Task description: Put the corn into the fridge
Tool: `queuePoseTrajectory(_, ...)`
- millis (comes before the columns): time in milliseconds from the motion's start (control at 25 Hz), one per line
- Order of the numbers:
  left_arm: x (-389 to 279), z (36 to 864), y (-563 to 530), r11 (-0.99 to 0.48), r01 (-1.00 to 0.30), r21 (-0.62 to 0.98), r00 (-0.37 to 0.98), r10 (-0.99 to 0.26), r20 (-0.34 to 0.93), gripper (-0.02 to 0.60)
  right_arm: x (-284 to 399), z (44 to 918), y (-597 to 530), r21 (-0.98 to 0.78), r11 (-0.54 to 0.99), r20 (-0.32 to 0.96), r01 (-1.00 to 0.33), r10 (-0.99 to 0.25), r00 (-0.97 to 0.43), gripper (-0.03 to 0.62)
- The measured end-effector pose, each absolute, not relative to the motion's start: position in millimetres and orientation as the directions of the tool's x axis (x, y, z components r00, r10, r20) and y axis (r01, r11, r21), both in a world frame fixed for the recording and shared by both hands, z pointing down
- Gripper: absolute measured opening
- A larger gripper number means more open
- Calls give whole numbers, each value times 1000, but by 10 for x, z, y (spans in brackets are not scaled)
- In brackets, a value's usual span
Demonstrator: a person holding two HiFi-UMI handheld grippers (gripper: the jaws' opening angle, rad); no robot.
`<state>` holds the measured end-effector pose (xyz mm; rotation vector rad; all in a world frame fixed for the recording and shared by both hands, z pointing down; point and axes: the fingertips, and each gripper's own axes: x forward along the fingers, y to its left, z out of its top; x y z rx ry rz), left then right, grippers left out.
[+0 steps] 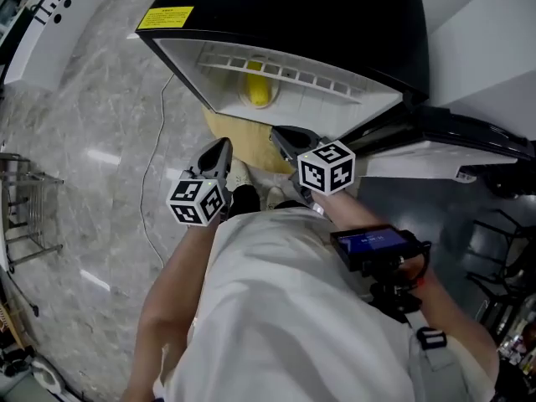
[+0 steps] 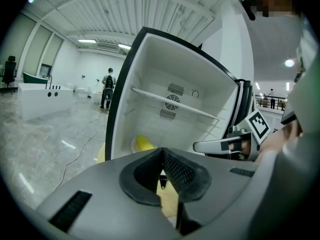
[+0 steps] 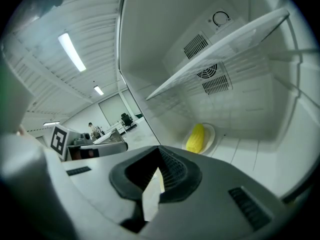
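Note:
A yellow corn cob (image 1: 257, 90) lies on a small pale plate (image 3: 212, 132) on the floor of the open black fridge (image 1: 293, 7). The right gripper view shows the corn (image 3: 196, 137) under the wire shelf (image 3: 220, 54). In the left gripper view the corn (image 2: 144, 143) shows low in the white interior. My left gripper (image 1: 220, 152) and right gripper (image 1: 287, 141) hang side by side just outside the fridge opening, apart from the corn. The jaws of both are shut with nothing between them.
The fridge door (image 1: 456, 136) stands open to the right. A tan board (image 1: 239, 136) lies under the fridge front. A thin cable (image 1: 155, 182) runs over the marble floor, and a metal rack (image 1: 25, 216) stands at the left edge. A person (image 2: 107, 86) stands far off.

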<state>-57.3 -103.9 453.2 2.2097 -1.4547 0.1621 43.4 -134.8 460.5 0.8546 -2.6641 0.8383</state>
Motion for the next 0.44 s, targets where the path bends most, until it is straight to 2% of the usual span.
queuePoseTrajectory(440, -369, 4613, -951, -331, -876, 352, 454, -812, 367, 8, 558, 4560, -1318, -468, 658, 349, -589, -475, -808, 8)
